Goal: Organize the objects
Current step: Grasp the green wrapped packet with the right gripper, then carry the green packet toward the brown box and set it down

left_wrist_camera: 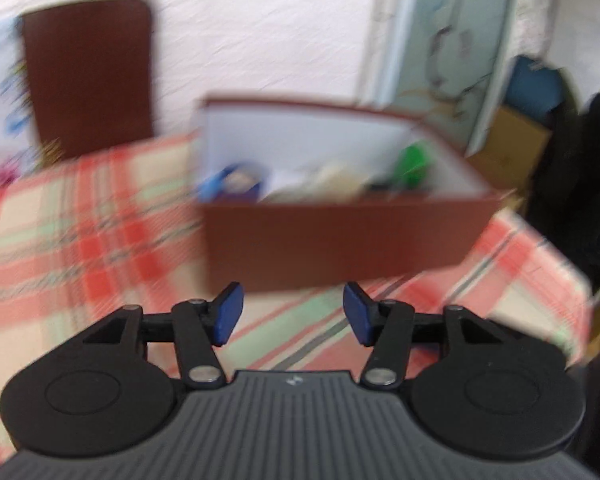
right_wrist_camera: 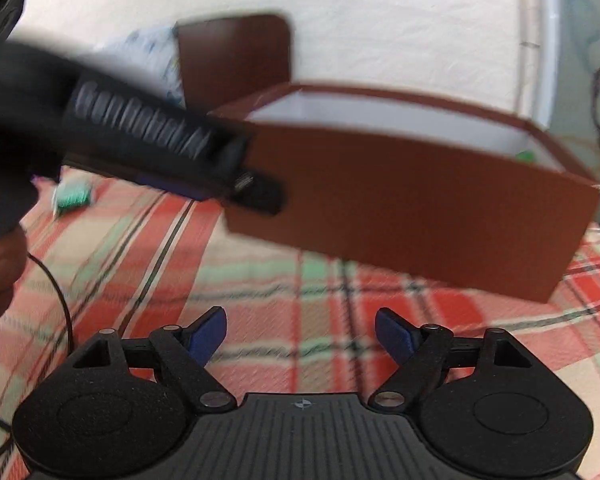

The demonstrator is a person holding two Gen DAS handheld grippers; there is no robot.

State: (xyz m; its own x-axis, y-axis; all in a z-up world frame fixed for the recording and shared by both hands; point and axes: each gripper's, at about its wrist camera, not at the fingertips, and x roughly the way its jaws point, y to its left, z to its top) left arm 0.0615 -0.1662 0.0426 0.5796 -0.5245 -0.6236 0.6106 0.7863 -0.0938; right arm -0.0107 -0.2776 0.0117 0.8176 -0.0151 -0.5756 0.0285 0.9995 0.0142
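Here, both the left claw [left_wrist_camera: 293, 314] and right claw [right_wrist_camera: 301, 336] gape empty; lettering blurred unreadable.

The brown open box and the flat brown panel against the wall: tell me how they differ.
The brown open box lies on the plaid cloth; the flat brown panel stands upright against the white wall. The box is deep, white inside and holds items; the panel is thin and holds nothing. Both share the same brown.

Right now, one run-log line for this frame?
left gripper: open, empty | right gripper: open, empty | brown box: lid off, items inside, on plaid cloth | brown lid: against wall
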